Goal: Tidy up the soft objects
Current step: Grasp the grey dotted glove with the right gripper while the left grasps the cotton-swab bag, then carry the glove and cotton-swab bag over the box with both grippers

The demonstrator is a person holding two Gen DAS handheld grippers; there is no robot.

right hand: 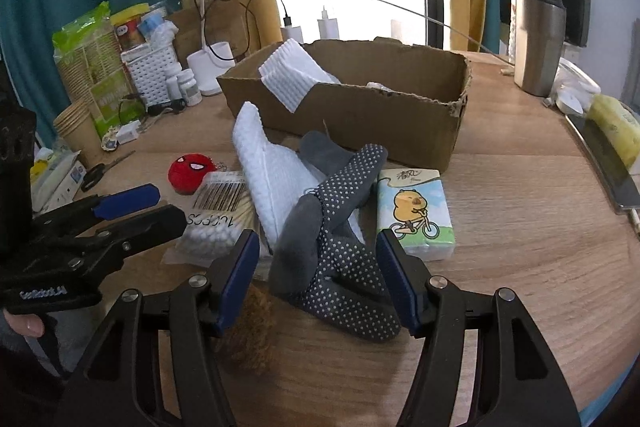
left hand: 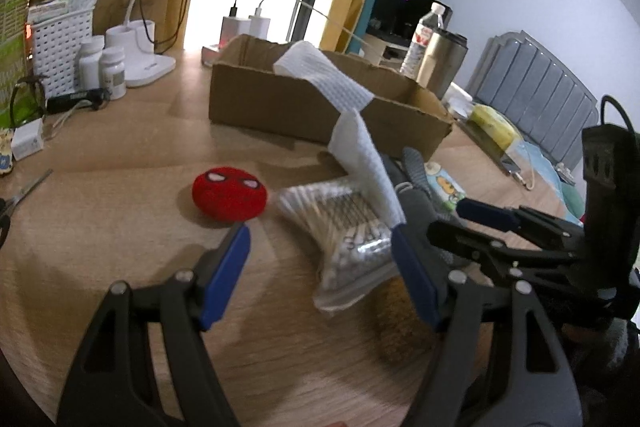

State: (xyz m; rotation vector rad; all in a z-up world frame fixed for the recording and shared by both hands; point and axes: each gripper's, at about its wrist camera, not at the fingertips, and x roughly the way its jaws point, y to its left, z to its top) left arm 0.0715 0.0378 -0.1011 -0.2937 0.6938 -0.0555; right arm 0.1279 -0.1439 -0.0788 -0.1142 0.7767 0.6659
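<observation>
**Mia:** Where are the soft things?

**Ben:** In a pile on the wooden surface [right hand: 500, 227], just in front of the cardboard box [right hand: 360, 115]. A grey dotted sock [right hand: 344, 267] lies on top of a white sock [right hand: 272, 179]. Another white sock [right hand: 292, 75] hangs over the box's front wall.

**Mia:** And the grippers?

**Ben:** The right gripper [right hand: 316, 279] is wide open, with the grey sock between its blue fingers. I can't tell if they touch it. The left gripper [left hand: 320, 267] is wide open too, over a bag of cotton buds [left hand: 344, 231].

**Mia:** What else is there?

**Ben:** A red spider ball [left hand: 229, 194] sits left of the cotton buds. A tissue pack [right hand: 414, 213] with a bear on a bike lies right of the socks. Something brown and fuzzy [right hand: 250, 331] is beside the right gripper's left finger, maybe a toy.
</observation>
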